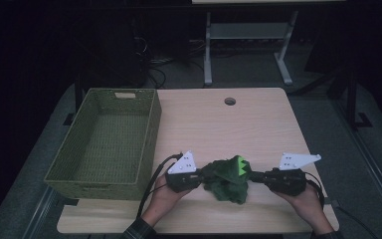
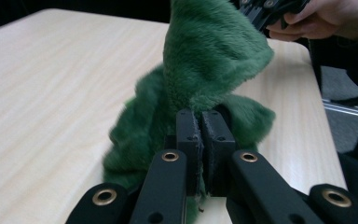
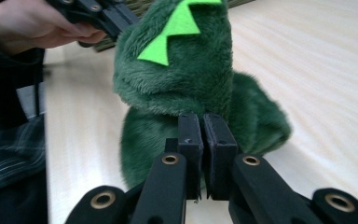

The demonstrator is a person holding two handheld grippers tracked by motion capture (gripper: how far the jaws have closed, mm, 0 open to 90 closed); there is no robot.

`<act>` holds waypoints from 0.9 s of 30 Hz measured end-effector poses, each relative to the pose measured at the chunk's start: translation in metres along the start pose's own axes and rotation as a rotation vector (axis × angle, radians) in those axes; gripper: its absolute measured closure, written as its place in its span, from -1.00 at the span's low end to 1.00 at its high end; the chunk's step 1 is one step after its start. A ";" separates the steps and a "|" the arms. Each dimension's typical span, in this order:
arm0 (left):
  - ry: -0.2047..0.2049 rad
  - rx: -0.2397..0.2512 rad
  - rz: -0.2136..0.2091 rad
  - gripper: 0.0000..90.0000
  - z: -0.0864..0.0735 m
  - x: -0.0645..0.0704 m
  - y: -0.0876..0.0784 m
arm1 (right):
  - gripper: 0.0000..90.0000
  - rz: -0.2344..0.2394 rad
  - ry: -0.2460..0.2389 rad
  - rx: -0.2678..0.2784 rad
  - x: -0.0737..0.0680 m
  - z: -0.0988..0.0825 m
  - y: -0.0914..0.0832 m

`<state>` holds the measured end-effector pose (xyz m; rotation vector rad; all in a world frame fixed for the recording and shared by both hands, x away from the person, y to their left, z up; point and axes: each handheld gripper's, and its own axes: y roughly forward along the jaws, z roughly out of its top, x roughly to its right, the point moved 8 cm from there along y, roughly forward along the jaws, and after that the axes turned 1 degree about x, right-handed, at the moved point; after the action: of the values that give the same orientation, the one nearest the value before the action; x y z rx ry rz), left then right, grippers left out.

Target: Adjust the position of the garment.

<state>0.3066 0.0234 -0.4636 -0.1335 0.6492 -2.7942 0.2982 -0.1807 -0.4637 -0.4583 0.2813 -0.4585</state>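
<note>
A dark green plush toy (image 1: 227, 179) with bright green felt spikes (image 1: 240, 166) hangs bunched between my two grippers near the table's front edge. My left gripper (image 1: 199, 178) pinches its left side, and in the left gripper view the jaws (image 2: 201, 126) are pressed together on the fur of the plush toy (image 2: 205, 60). From the right, my right gripper (image 1: 253, 177) holds the other side. In the right gripper view its jaws (image 3: 202, 128) are closed on the fur below the felt spikes (image 3: 177, 28) of the plush toy (image 3: 186, 88).
A woven green basket (image 1: 150, 144) stands at the left of the wooden table (image 1: 219, 124), its inside bare. A round cable hole (image 1: 230, 101) sits near the table's far edge. Beyond the table are metal legs (image 1: 208, 50) and cables on a dark floor.
</note>
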 end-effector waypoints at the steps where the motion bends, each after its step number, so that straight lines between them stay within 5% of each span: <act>1: 0.002 -0.001 -0.009 0.92 -0.002 0.002 0.000 | 0.91 0.013 0.003 -0.005 -0.003 -0.002 0.000; 10: 0.033 -0.085 -0.072 0.91 -0.027 0.020 0.006 | 0.91 0.090 -0.044 -0.106 -0.027 -0.028 0.012; 16: 0.043 -0.136 -0.096 0.91 -0.036 0.023 0.014 | 0.91 0.110 -0.053 -0.170 -0.030 -0.041 0.020; 27: 0.095 -0.218 -0.015 0.92 -0.042 0.003 0.023 | 0.92 0.104 -0.059 -0.209 -0.021 -0.041 0.043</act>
<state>0.3033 0.0203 -0.5116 -0.0474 0.9795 -2.7499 0.2806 -0.1508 -0.5161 -0.6565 0.2954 -0.3145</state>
